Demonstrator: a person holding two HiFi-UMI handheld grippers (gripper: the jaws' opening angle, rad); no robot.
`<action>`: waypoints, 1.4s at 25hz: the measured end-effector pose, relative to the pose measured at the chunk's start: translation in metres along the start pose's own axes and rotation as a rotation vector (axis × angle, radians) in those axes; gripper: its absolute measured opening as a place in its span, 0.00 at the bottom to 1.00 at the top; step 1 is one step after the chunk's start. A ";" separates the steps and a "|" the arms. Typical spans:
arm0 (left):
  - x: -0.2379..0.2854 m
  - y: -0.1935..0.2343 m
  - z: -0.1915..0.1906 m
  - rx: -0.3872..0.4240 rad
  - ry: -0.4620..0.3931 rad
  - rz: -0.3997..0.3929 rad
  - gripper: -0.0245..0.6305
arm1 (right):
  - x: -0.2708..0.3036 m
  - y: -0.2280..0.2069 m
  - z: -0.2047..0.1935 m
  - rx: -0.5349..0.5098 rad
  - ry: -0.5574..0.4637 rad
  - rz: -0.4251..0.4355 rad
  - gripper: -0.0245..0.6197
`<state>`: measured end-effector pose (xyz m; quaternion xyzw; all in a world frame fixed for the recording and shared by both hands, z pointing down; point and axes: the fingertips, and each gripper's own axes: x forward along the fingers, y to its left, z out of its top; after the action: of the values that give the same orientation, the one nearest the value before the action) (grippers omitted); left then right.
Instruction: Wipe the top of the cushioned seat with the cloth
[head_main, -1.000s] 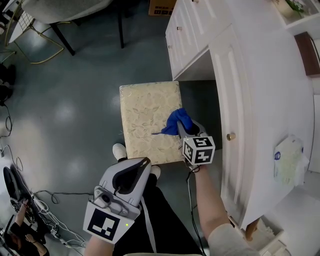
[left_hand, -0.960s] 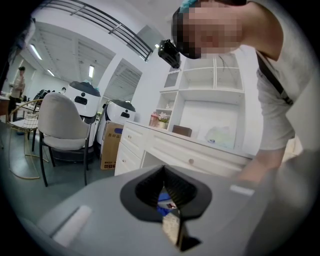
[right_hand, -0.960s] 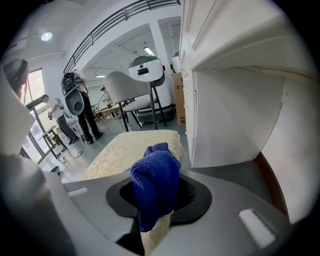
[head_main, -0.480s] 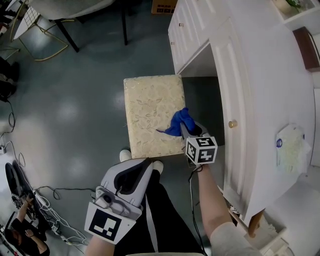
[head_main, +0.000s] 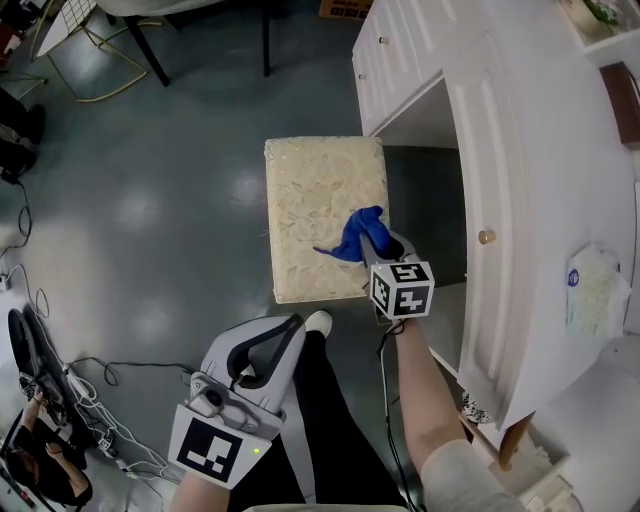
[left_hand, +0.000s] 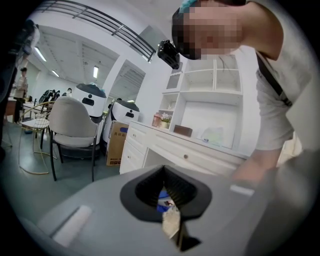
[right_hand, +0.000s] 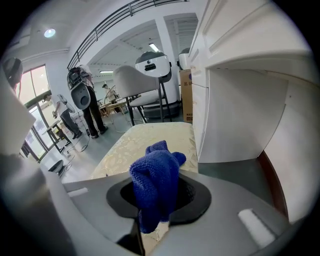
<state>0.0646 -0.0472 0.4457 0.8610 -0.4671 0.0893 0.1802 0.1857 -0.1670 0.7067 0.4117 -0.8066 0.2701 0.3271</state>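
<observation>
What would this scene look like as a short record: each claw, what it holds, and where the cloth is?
Right claw: shut on the blue cloth
Cloth position: bunched, over the near right part of the cushioned seat
Left claw: shut, holding nothing, off the seat by the person's leg
Seat: cream patterned top, beside the white cabinet
Contact: cannot tell whether the cloth presses on the seat

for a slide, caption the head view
Right gripper holds a blue cloth over the cushioned seat; left gripper hangs back empty.
</observation>
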 end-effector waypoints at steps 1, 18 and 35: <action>-0.003 0.001 -0.001 -0.003 -0.003 0.002 0.04 | 0.002 0.005 0.000 -0.009 0.002 0.004 0.18; -0.071 0.030 -0.012 -0.012 -0.018 0.044 0.04 | 0.024 0.115 -0.002 -0.066 0.022 0.074 0.18; -0.088 0.033 -0.009 0.012 -0.020 0.015 0.04 | 0.016 0.165 -0.024 -0.047 0.033 0.133 0.18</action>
<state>-0.0111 0.0076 0.4336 0.8595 -0.4748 0.0848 0.1695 0.0475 -0.0732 0.7065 0.3450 -0.8328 0.2791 0.3310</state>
